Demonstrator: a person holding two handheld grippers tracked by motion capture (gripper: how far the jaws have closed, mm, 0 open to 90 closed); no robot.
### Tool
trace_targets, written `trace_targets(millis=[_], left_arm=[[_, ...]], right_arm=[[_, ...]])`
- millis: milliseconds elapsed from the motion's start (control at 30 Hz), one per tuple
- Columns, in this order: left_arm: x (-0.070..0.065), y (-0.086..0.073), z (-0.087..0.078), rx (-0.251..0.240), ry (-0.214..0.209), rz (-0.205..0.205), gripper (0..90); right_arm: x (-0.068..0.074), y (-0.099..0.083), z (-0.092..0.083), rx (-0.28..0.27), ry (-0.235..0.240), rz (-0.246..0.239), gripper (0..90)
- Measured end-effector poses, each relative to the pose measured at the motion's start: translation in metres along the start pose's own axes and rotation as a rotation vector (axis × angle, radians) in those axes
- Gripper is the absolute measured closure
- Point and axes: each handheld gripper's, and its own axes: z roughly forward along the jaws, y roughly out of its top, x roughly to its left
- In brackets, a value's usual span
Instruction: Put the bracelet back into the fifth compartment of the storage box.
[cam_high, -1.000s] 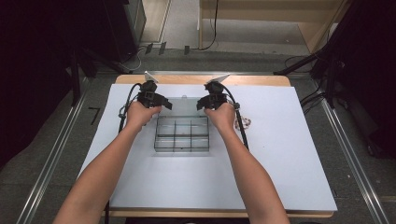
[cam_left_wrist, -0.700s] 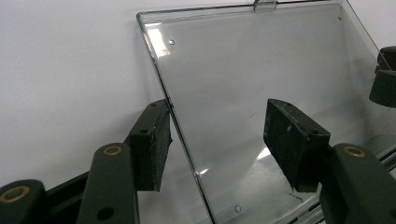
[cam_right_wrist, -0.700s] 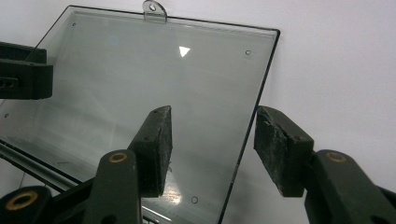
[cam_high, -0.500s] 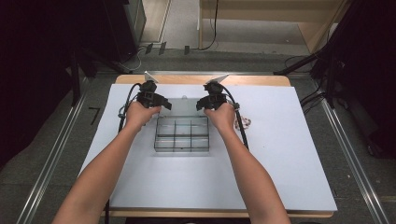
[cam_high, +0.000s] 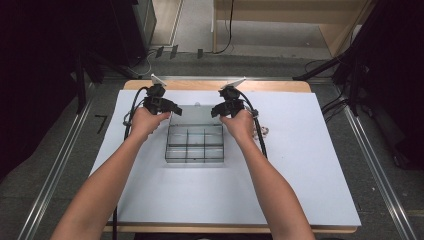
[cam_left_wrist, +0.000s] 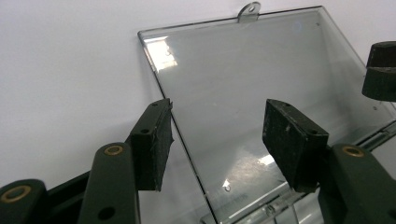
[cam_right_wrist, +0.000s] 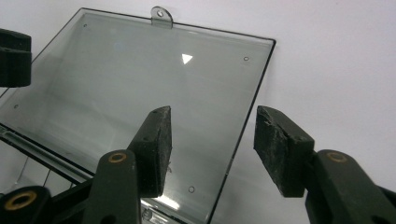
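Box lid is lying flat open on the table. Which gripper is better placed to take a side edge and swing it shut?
Either; it is close. Each straddles one side edge of the lid with open jaws: the left gripper and the right gripper. Both look equally placed; using both together seems likeliest.

Left tongs (cam_left_wrist: 217, 140) gape astride the clear lid's (cam_left_wrist: 252, 79) edge; pads (cam_left_wrist: 292, 140) not pressing it.

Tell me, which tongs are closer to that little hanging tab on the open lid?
Roughly equal. The left tongs straddle the clear lid's left edge, the right tongs its right edge; the tab sits midway on the far edge.
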Motion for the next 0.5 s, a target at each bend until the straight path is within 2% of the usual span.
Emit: trace_targets(millis=[100, 267, 433, 500], left_arm=[[0.000, -0.002, -0.006, -0.017, -0.015, 0.004, 43.4], [0.000, -0.007, -0.012, -0.039, -0.023, 0.014, 43.5], [-0.001, -0.013, -0.016, -0.051, -0.041, 0.021, 43.6], [-0.003, -0.015, -0.018, -0.054, -0.028, 0.041, 43.6]], right_arm=[[-0.002, -0.001, -0.006, -0.004, 0.002, -0.016, 48.3], [-0.001, -0.005, -0.016, -0.020, -0.001, -0.069, 48.6], [0.000, -0.010, -0.023, -0.035, 0.001, -0.087, 48.7], [-0.001, -0.012, -0.025, -0.041, 0.005, -0.093, 48.8]])
